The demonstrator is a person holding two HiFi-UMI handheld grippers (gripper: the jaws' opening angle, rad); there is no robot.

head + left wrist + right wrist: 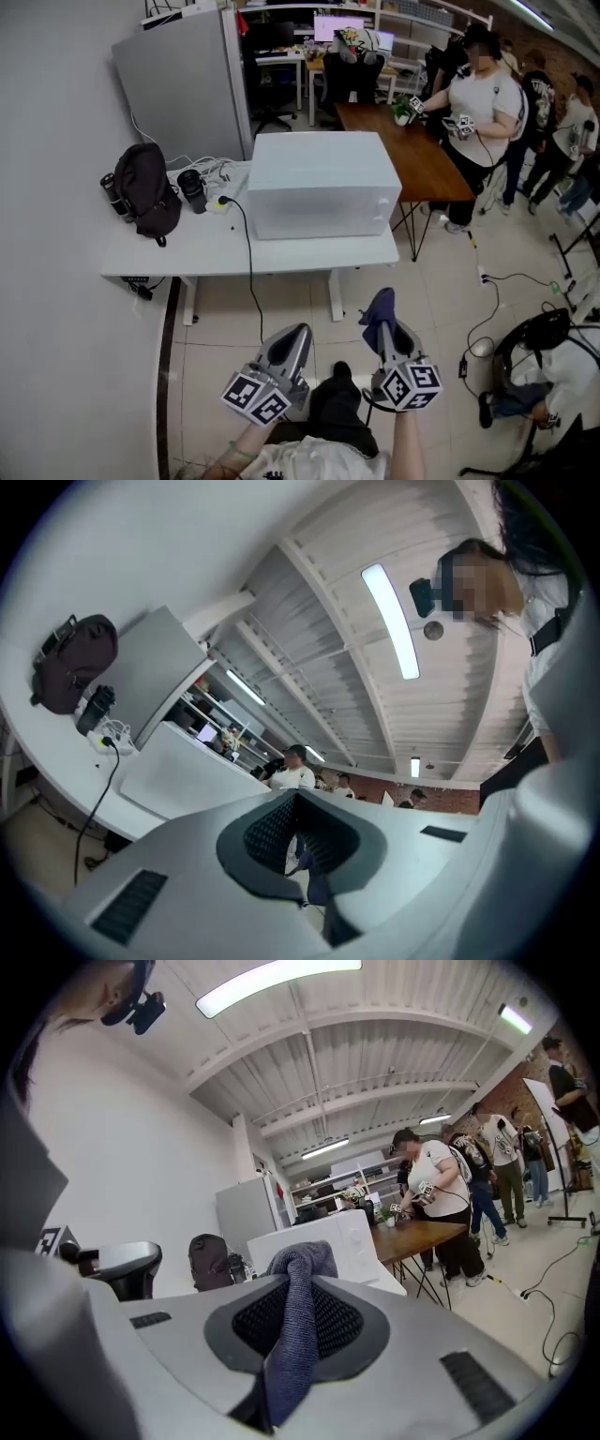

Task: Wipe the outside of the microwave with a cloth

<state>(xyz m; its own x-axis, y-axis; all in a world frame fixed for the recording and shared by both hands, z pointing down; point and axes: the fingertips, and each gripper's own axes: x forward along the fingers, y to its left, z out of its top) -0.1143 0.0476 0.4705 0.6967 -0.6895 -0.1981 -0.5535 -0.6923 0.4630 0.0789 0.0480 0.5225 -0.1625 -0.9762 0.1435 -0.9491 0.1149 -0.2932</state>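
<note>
Left gripper [292, 337]: pale grey moulded shell, tapering to a rounded tip.
Right gripper [392, 339]: same grey shell and shape.
Pads [339, 1321]: black, fine grid texture, set in a dark grey surround.
Grip strips [473, 1387]: dark ribbed rectangles inset in each shell.
Marker cubes [256, 394]: white faces bearing black square patterns, one per gripper.
Clothing: white top [309, 461], black trousers [336, 412].

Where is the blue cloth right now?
Head view, lower right: the cloth is pinched in the right gripper, over the floor in front of the microwave.
</note>
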